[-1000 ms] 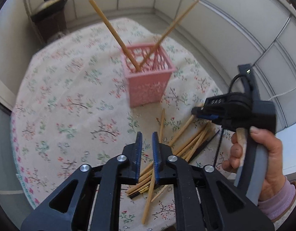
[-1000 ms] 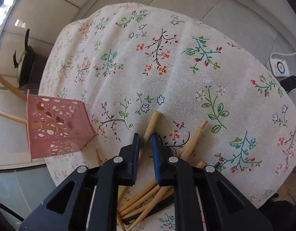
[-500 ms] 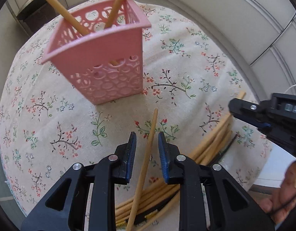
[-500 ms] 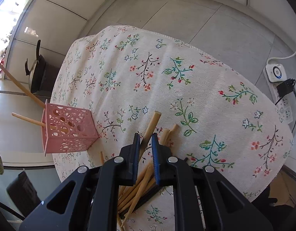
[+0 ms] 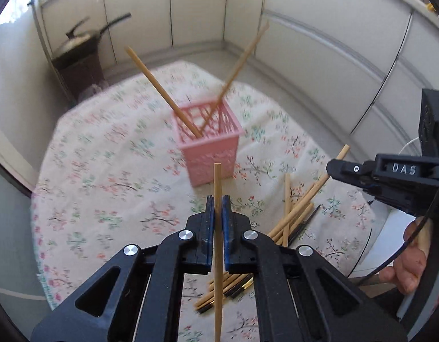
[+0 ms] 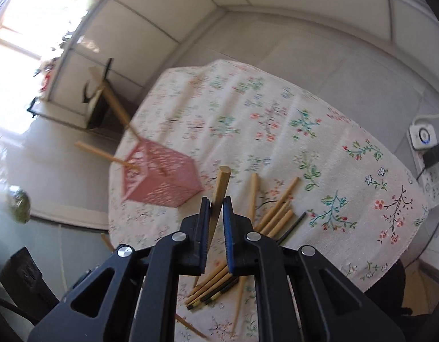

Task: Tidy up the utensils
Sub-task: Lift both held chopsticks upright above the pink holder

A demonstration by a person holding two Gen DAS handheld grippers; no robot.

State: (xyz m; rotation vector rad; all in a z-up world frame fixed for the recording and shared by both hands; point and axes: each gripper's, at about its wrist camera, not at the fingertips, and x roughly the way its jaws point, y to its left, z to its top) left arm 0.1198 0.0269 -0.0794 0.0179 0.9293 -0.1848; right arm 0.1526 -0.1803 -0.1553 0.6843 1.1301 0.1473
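floral tablecloth (image 5: 111, 176), left gripper (image 5: 218, 211) and right gripper (image 6: 216, 208) each clenching a tan wooden chopstick (image 5: 217, 188)

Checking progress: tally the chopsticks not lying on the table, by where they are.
Chopsticks standing in the pink basket: 2
Chopsticks gripped, one in the left claw, one in the right claw: 2
Total: 4

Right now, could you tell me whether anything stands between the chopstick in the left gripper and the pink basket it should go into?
Nothing visible does. The left gripper is shut on a chopstick, and only bare floral tablecloth lies before the pink basket. Two chopsticks already lean inside, but its mouth looks mostly open.
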